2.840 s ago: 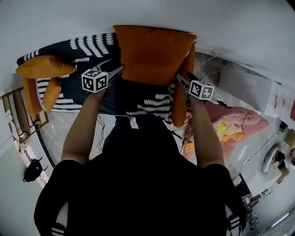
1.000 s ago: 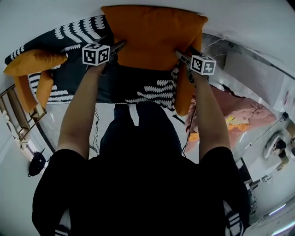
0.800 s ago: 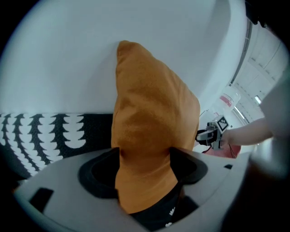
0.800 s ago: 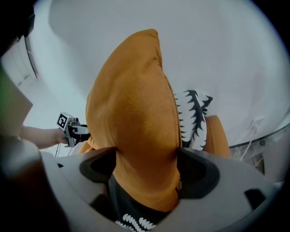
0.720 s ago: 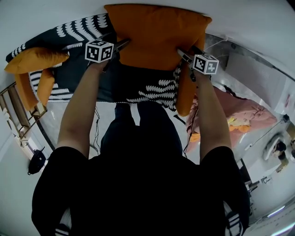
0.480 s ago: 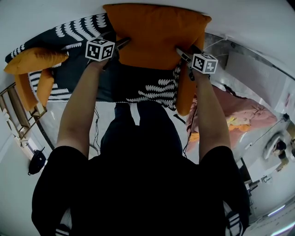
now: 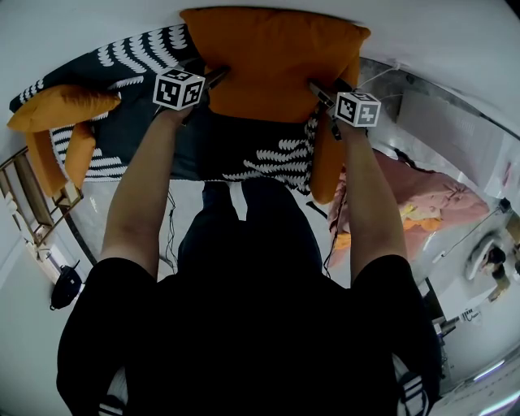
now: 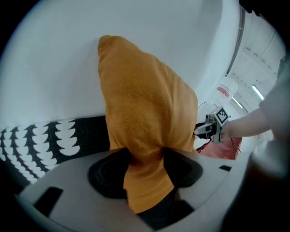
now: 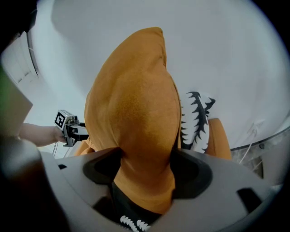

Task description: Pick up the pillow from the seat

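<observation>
Orange, plump, softly napped fabric pillow (image 7: 272, 61) stands upright against the smooth white wall (image 7: 97, 24) at the back of the black seat with white scalloped print (image 7: 138, 122) in the head view. Both bare forearms reach forward, with the left gripper (image 7: 215, 79) and right gripper (image 7: 318, 91) at its lower corners.

Left gripper view: the left gripper (image 8: 145, 167) has just been closing its jaws, and they pinch a bunched corner of the pillow (image 8: 145, 113).

Right gripper view: the right gripper (image 9: 145, 170), its jaws also just closing, squeezes the pillow (image 9: 136, 108) at the other corner
</observation>
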